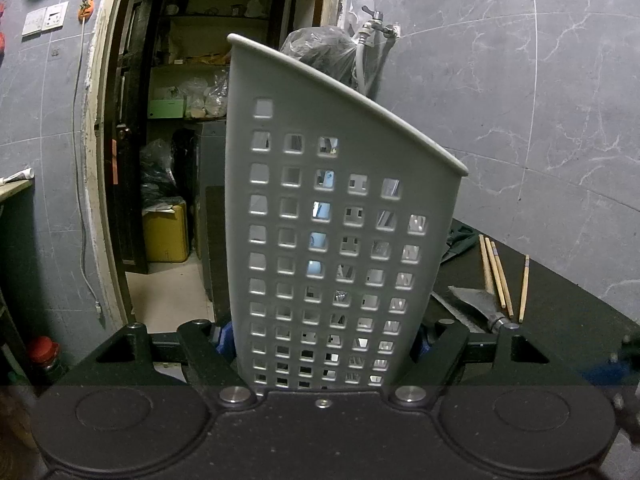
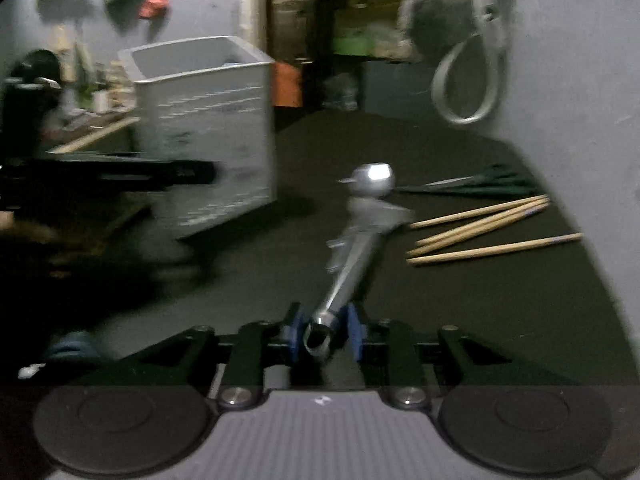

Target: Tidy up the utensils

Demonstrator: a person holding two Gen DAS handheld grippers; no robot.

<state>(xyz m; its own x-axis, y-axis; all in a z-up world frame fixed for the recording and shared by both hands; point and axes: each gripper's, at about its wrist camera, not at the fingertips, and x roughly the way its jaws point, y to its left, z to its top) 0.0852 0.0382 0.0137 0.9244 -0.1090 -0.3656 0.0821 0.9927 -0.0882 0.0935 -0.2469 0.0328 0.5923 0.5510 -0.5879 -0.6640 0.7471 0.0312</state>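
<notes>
Utensils are being sorted here: a metal utensil sits handle-first between the blue pads of the right gripper, its head raised over the dark counter; the blurred view leaves unclear whether the pads press it. The left gripper pinches the base of a grey perforated caddy, apparently steadying it upright to receive cutlery. Wooden chopsticks lie loose on the counter near the utensil, with a dark green item just behind them, likely awaiting collection.
</notes>
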